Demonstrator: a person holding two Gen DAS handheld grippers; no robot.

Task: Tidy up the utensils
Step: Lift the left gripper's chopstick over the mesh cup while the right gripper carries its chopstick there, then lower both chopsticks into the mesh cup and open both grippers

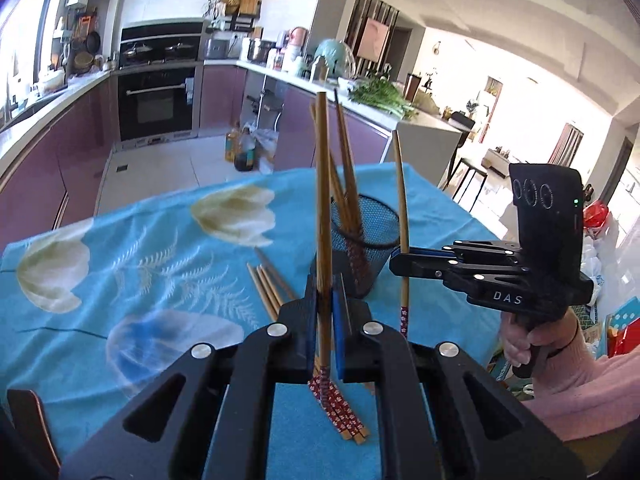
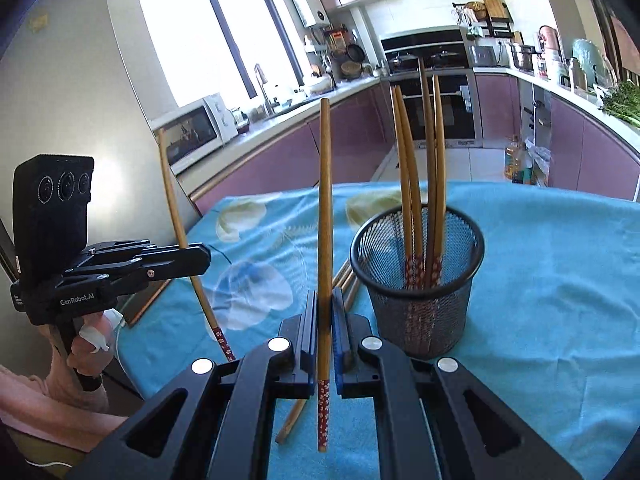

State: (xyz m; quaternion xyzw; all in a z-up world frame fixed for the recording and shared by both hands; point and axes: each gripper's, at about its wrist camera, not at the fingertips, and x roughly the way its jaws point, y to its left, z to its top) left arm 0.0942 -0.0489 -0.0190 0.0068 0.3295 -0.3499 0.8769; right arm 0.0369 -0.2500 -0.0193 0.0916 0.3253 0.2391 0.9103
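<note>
Left tongs (image 1: 325,312) clenched on upright chopstick (image 1: 322,200); mesh cup (image 1: 366,240) just beyond, loose chopsticks (image 1: 266,288) on cloth beside fingers. Right tongs (image 1: 400,259) there pinch second stick.

Right tongs (image 2: 324,320) clenched on own chopstick (image 2: 325,220), cup (image 2: 418,276) ahead-right holding four. Step: carrying sticks to cup. Next: lift over rim, patterned end down, release.

A turquoise tablecloth (image 2: 540,280) printed with white and blue tulips and pale fern fronds covers the tabletop. Tan bamboo chopsticks (image 2: 424,168) with red, white-flowered ends stand in a black wire-mesh cup (image 2: 420,312). Both black grippers carry blue pads on their fingers (image 1: 339,336), against mauve kitchen cabinets (image 2: 572,144) and a pink sleeve (image 1: 576,376).
</note>
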